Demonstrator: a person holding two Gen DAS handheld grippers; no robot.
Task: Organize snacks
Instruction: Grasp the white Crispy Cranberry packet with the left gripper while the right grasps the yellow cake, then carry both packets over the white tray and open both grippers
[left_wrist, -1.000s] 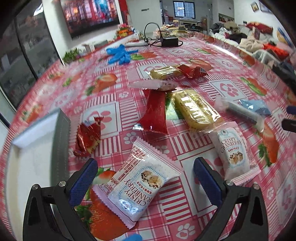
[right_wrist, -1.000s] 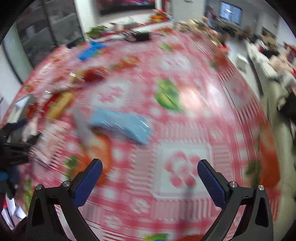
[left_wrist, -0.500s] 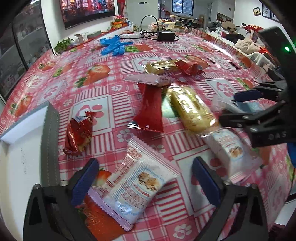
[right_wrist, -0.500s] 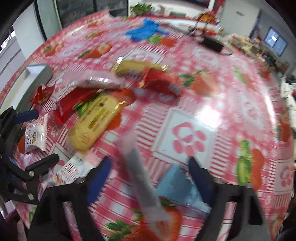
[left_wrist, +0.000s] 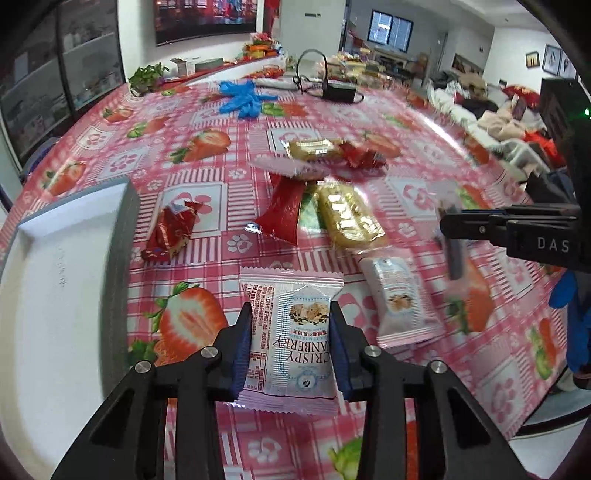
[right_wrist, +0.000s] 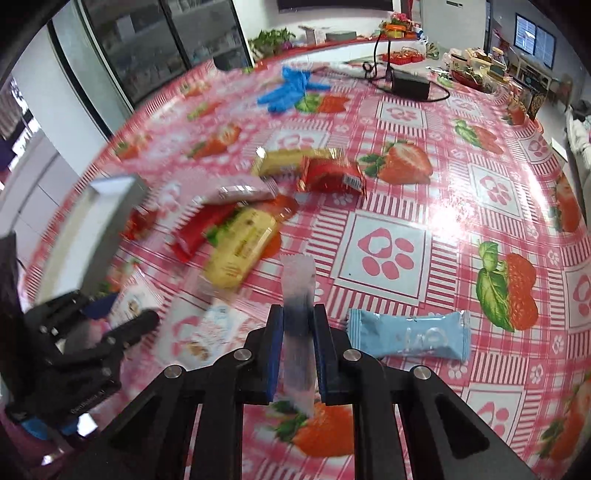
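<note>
I have both hands loaded, so the pick-up step looks finished. My left claw (left_wrist: 291, 349) has just been closing and now pinches the cranberry crisp packet (left_wrist: 291, 332) by its sides, the packet upright between the pads, above the desk (left_wrist: 491, 391). My right claw (right_wrist: 298, 349) has just been closing too, and it clamps the thin clear stick packet (right_wrist: 298, 291), which pokes out ahead of the tips. The white tray (left_wrist: 55, 295) lies just to the left of my left claw. Next, I judge, comes carrying each snack over the tray's grey wall and letting go inside. More snacks lie ahead of both claws, the pale blue packet (right_wrist: 410, 334) just right of my right claw.
</note>
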